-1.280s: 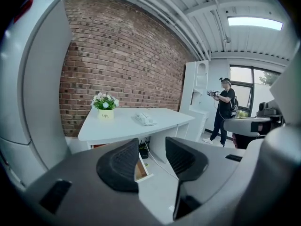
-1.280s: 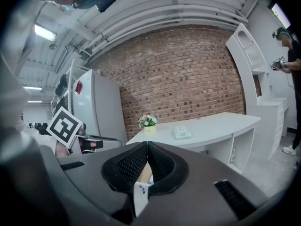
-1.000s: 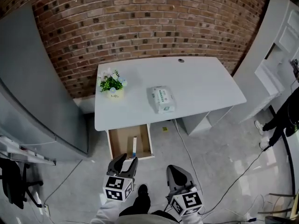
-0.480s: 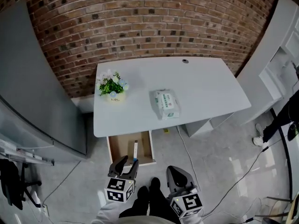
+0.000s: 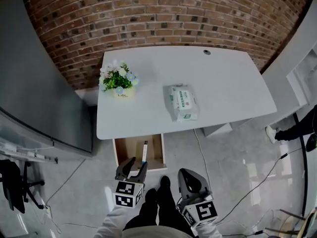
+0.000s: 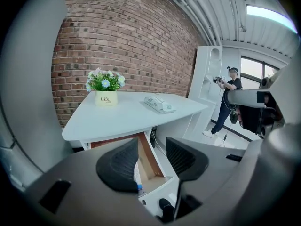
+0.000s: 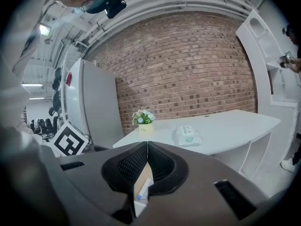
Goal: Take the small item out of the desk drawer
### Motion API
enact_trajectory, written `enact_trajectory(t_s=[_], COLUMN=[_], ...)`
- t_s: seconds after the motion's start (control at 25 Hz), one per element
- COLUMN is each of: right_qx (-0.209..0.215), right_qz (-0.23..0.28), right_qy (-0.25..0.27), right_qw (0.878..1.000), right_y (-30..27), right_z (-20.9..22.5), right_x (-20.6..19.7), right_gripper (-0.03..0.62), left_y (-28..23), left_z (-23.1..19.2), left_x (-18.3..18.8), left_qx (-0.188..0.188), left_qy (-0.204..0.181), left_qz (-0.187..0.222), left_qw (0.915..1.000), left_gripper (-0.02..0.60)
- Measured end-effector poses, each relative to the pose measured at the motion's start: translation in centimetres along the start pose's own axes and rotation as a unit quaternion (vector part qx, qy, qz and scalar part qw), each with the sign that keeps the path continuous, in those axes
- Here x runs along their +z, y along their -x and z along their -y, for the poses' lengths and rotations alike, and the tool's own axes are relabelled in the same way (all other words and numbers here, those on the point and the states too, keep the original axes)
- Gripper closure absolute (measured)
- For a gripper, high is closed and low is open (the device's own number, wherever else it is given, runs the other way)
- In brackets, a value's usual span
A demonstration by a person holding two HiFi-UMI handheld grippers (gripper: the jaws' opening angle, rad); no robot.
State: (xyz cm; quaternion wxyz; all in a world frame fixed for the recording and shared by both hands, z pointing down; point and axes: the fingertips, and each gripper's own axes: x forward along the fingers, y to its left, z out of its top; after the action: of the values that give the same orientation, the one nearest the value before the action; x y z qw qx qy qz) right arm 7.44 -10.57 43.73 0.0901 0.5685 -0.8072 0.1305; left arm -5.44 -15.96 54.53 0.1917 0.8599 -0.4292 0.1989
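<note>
The wooden desk drawer (image 5: 130, 151) stands pulled out under the white desk (image 5: 148, 108). Inside it, along the right side, lies a slim white item with a blue end (image 5: 144, 151). My left gripper (image 5: 136, 165) hovers just in front of the drawer's front edge, open and holding nothing. In the left gripper view the drawer (image 6: 149, 163) shows between the parted jaws of my left gripper (image 6: 153, 153), and the item (image 6: 138, 181) peeks past the left jaw. My right gripper (image 5: 187, 174) is shut and empty, to the right of the drawer over the floor. In the right gripper view the item (image 7: 141, 191) shows below my right gripper (image 7: 147, 147).
A potted plant (image 5: 118, 81) and a pack of wipes (image 5: 183, 102) sit on the desk. A tall grey cabinet (image 5: 34, 98) stands left of the drawer. A cable (image 5: 210, 175) runs across the floor at right. My shoes (image 5: 164, 184) are between the grippers. A person (image 5: 297, 131) stands far right.
The head view has moved in toward the desk, which now sits lower and larger in view. The left gripper is closer to the drawer front. Both grippers keep their states.
</note>
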Motion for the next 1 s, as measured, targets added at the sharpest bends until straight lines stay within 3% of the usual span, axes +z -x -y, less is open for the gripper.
enact_trajectory(t_s=[0.48,1.0], right_qx=[0.023,0.040], right_qz=[-0.034,-0.073], right_qy=[-0.016,-0.033], right_qw=[0.999,0.996], right_y=[-4.7,-8.3], right_z=[2.9,5.2], right_x=[-3.1,-7.8], right_gripper=[0.566,0.566], left_y=[-8.3,-16.4], left_z=[-1.7,-4.0], left_x=[-4.2,-11.3], left_qx=[0.017,0.039], left_qy=[-0.005,0.012], left_qz=[-0.068,-0.162], left_qw=[0.9975,0.9860], left_gripper=[0.396,0.390])
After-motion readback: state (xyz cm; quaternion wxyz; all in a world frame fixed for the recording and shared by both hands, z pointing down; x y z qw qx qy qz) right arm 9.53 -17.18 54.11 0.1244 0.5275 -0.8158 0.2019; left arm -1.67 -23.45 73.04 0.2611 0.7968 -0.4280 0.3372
